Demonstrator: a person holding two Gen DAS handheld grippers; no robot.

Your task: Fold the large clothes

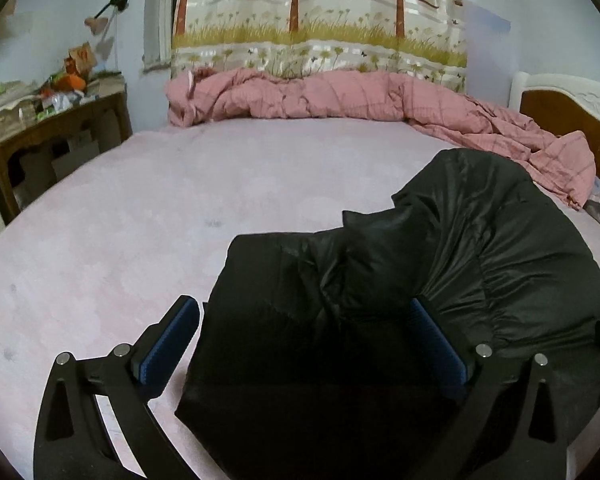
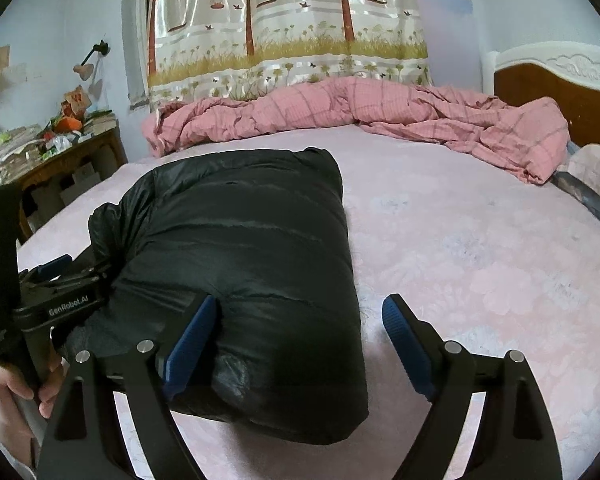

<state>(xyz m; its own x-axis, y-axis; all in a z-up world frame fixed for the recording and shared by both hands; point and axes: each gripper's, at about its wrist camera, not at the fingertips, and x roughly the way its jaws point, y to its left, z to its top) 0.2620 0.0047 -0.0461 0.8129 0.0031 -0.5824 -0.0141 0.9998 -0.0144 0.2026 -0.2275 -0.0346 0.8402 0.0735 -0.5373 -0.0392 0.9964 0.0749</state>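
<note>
A black puffer jacket lies folded into a thick bundle on the pink bed sheet. My left gripper is open, its blue pads either side of the jacket's near left part, holding nothing. In the right wrist view the jacket is a rounded block. My right gripper is open over the jacket's near right edge, left pad against the fabric, right pad over the sheet. The left gripper's body shows at the jacket's left side, held by a hand.
A crumpled pink checked quilt runs along the far side of the bed. A cluttered wooden side table stands at the left. A white and brown headboard is at the right. A patterned curtain hangs behind.
</note>
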